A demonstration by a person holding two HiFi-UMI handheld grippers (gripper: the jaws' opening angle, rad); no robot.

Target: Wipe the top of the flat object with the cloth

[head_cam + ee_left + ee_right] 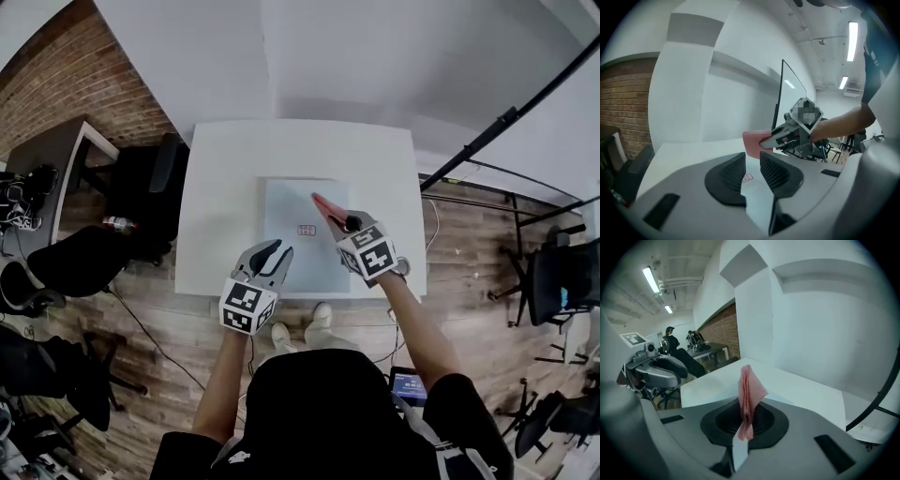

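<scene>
A pale grey-blue flat panel (291,202) with a small red label (307,230) lies on the white table (225,187). My right gripper (336,223) hovers over the panel's right half, shut on a pink cloth (322,205) that sticks out past its tips. In the right gripper view the cloth (749,390) stands up from between the pads of the right gripper (749,406). My left gripper (278,249) is at the panel's front left. In its own view the left gripper (752,161) has a narrow gap with nothing in it; the label (747,177) and the cloth (752,143) show beyond.
Black office chairs (141,202) and a dark desk (56,159) stand left of the table. A black slanted pole (497,127) and cables are at the right. The person's shoes (300,328) are at the table's near edge, and a small screen (408,382) lies on the wooden floor.
</scene>
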